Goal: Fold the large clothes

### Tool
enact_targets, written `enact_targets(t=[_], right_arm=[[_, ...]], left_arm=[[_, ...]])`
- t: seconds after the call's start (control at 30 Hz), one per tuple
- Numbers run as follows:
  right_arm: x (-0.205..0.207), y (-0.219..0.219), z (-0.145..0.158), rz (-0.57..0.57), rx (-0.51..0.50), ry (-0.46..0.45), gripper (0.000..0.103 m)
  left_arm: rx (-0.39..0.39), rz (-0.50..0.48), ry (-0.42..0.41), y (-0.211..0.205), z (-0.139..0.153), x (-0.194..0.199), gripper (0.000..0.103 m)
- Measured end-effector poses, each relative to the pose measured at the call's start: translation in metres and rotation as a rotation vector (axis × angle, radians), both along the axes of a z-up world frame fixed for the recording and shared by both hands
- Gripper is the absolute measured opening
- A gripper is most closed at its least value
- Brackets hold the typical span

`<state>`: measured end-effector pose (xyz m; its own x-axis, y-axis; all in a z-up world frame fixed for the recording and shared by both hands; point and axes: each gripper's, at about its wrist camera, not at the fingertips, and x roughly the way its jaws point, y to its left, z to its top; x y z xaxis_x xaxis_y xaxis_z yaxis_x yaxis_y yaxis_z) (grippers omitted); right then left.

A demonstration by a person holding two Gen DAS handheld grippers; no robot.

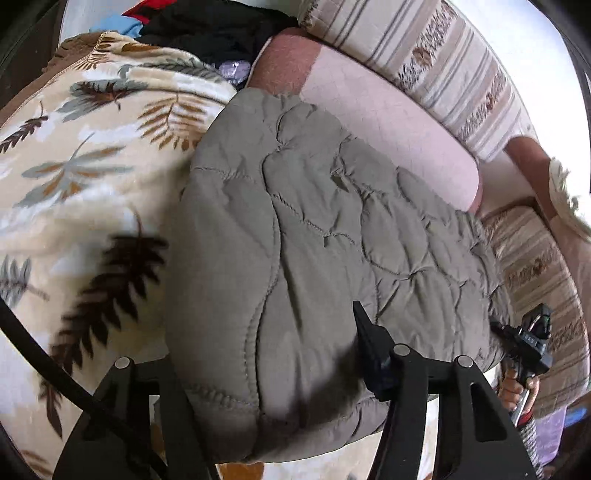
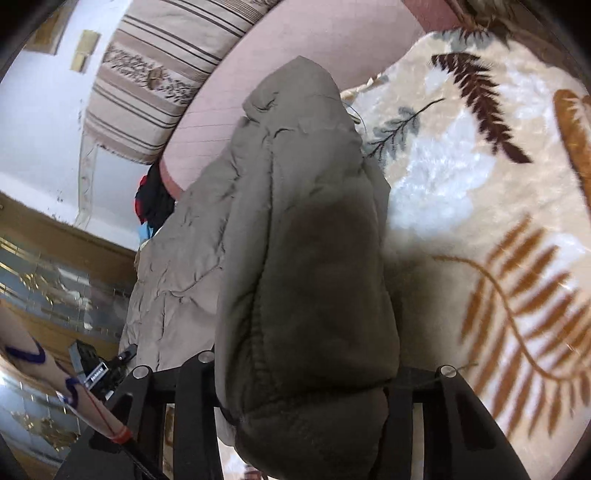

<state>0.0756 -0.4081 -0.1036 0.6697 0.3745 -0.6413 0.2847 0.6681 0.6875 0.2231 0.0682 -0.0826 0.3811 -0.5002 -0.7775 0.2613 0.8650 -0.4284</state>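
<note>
Big grey puffy jacket (image 1: 314,236), folded into a thick bundle, lying on a soft blanket (image 1: 85,155) with brown and grey leaf prints. Pink cushion (image 1: 388,122) right behind the jacket, touching its far edge. Striped cushion (image 1: 443,62) further back, above the pink one. Heap of black, red and blue clothes (image 1: 207,26) at the far end of the blanket.

Left claw (image 1: 266,373) spread wide, with the near end of the jacket bulging up between its two sides. One black finger (image 1: 369,343) pressing on top of the grey cloth. Other finger hidden under the bundle, so cannot tell if really pinching the jacket or just resting around it.

Right claw (image 2: 306,373) also spread wide, with a fat roll of the same jacket (image 2: 295,221) filling the whole gap. Both black arms pushed apart by the cloth. Fingertips hidden behind the roll, so cannot tell how hard the squeeze is. Dark shadow on the jacket just ahead of the claw. Leafy blanket (image 2: 480,221) on the right side of the roll, touching it.

From the left camera, right claw (image 1: 528,343) seen small at the jacket's far right corner, held by a bare hand (image 1: 517,387). From the right camera, left claw (image 2: 99,369) seen small at the jacket's lower left edge.
</note>
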Motion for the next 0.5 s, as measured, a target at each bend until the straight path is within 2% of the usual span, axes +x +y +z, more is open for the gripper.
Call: enact_targets(t=[0.03, 0.1, 0.13, 0.2, 0.23, 0.27, 0.37, 0.5], right_arm=[[-0.009, 0.001, -0.002, 0.004, -0.011, 0.002, 0.047], [-0.015, -0.001, -0.012, 0.005, -0.013, 0.022, 0.047], [-0.015, -0.002, -0.02, -0.003, 0.0, 0.039, 0.049], [-0.013, -0.008, -0.024, -0.026, -0.015, 0.057, 0.062], [-0.011, -0.008, -0.022, -0.053, -0.048, 0.074, 0.073], [-0.01, -0.007, -0.016, -0.089, -0.096, 0.095, 0.08], [-0.018, -0.006, 0.007, -0.125, -0.209, 0.099, 0.082], [-0.042, -0.012, 0.042, -0.232, -0.396, 0.09, 0.084]], left_arm=[[0.014, 0.003, 0.004, -0.001, -0.006, -0.005, 0.058], [0.062, 0.029, 0.022, 0.0, -0.022, -0.009, 0.07], [0.076, 0.055, 0.036, 0.0, -0.027, -0.007, 0.073], [0.076, 0.081, 0.051, 0.0, -0.025, -0.003, 0.076], [0.081, 0.084, 0.048, 0.0, -0.018, -0.004, 0.076], [0.087, 0.082, 0.036, 0.001, -0.012, -0.007, 0.076], [0.116, 0.068, -0.003, 0.006, 0.004, -0.02, 0.076], [0.238, 0.13, -0.07, 0.022, 0.02, -0.038, 0.076]])
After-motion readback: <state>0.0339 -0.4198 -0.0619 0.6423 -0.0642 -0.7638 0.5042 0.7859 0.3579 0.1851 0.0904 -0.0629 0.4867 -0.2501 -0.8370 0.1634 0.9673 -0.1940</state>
